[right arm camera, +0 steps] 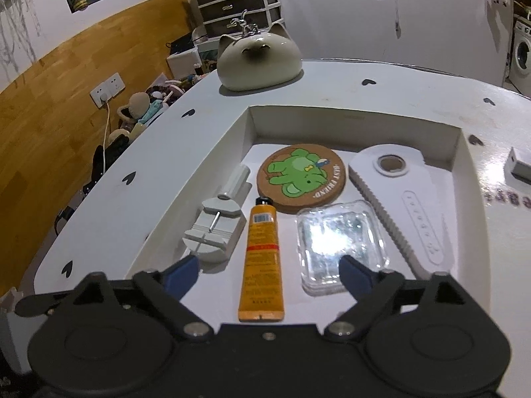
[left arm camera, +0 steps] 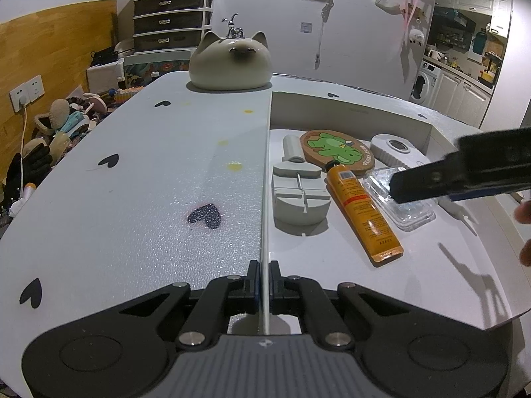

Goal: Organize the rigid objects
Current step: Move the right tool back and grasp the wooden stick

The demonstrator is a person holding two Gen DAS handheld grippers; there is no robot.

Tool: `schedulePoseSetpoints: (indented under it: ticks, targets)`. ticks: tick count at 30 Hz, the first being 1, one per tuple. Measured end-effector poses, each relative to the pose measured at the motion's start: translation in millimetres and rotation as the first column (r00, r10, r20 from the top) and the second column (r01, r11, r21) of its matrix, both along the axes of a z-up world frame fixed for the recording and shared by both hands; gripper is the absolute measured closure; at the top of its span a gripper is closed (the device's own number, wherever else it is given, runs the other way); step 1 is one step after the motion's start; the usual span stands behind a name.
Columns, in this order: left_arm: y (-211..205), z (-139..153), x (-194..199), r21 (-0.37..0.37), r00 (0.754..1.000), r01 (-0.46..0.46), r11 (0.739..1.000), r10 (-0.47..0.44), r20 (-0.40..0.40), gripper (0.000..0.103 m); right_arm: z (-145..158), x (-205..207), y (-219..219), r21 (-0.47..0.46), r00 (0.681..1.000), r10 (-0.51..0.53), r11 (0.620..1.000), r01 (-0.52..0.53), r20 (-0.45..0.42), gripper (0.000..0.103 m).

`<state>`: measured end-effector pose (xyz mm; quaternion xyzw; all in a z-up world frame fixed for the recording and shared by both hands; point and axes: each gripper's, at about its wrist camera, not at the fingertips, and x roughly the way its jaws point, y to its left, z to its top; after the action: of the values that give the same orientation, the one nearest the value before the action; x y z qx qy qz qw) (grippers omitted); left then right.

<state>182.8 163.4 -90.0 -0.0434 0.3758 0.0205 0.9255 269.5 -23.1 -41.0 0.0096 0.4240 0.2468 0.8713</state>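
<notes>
- Tongs, left (left arm camera: 264, 280): pressed together on the thin upright edge of the white box lid (left arm camera: 264, 199), which stands on edge and splits the left wrist view in two.
- Tongs, right (right arm camera: 270, 273): spread wide, blue pads apart, nothing between them; they hang above the near end of the box (right arm camera: 464, 179), over the orange tube and the clear case.
- Box: shallow, white, open at the top, resting on the white table (right arm camera: 381, 76) printed with black hearts.
- Orange tube (right arm camera: 262, 258): lies flat in the box, black cap pointing toward the far wall, just beside the clear plastic case (right arm camera: 338, 242) on its right.
- Round cork coaster (right arm camera: 301, 179) with a green animal print: lies flat beyond the tube cap, touching or nearly touching it.
- Grey clamp-like tool (right arm camera: 214, 229): lies at the left wall of the box, with a small white cylinder (right arm camera: 239, 177) beyond it.
- Long white ridged tool (right arm camera: 398, 192): lies diagonally along the right side of the box.
- Cat-shaped ceramic figure (right arm camera: 260, 63): stands on the table beyond the box, well apart from it.
</notes>
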Motion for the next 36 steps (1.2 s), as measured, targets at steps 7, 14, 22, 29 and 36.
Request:
schedulePoseSetpoints:
  ticks: [7, 14, 22, 29, 36]
  targets:
    - [0, 0, 0, 0.002, 1.0, -0.003, 1.0, 0.003, 0.0, 0.099, 7, -10, -26, 0.012, 0.999, -0.035, 0.999, 0.035, 0.027, 0.0]
    - [0, 0, -1, 0.001, 1.0, -0.005, 1.0, 0.005, 0.0, 0.099, 15, -16, -73, 0.011, 0.989, -0.135, 0.991, 0.134, 0.066, 0.0]
    - [0, 0, -1, 0.001, 1.0, -0.006, 1.0, 0.006, -0.002, 0.099, 10, -19, -147, 0.022, 0.953, -0.266, 0.964, 0.266, 0.144, 0.0]
    - [-1, 0, -1, 0.003, 1.0, -0.005, 1.0, 0.005, -0.004, 0.099, -1, -3, -211, -0.062, 0.9, -0.348, 0.925, 0.375, 0.261, 0.0]
    - [-1, 0, 0, 0.001, 1.0, -0.011, 1.0, 0.011, -0.009, 0.099, -25, 40, -273, -0.162, 0.885, -0.366, 0.892, 0.422, 0.288, 0.0]
